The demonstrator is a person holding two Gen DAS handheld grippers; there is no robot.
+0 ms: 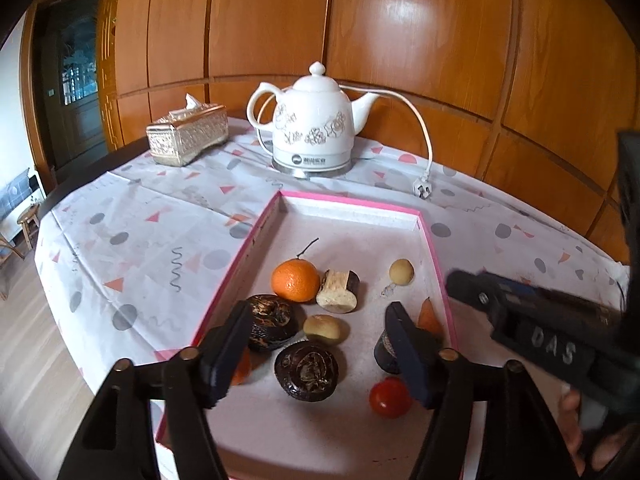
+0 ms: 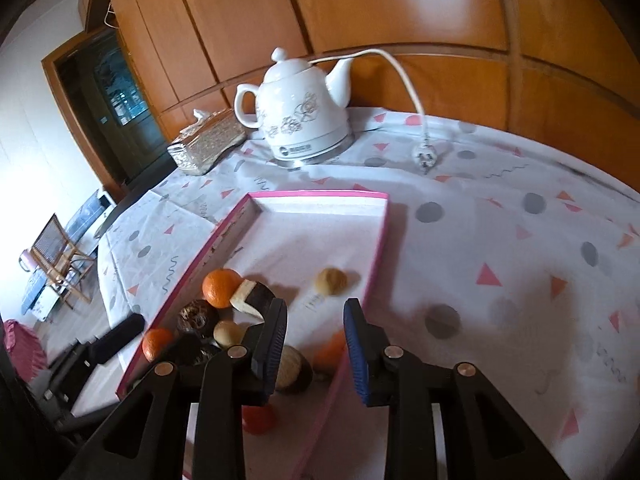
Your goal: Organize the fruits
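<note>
Fruits [image 1: 296, 280] in tray [image 1: 352, 202], fingers [image 1: 230, 350] seemingly apart.

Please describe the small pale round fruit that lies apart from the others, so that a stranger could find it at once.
Find the pink-edged tray in front of the white kettle. Most fruits crowd its near left part around the orange. The pale round fruit lies alone toward the right wall, small, smooth and beige, touching nothing.

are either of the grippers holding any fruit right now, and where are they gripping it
Nothing is held. The left gripper is open above the fruit in the pink tray, and the right gripper is open over the tray's right edge, jaws empty.
</note>
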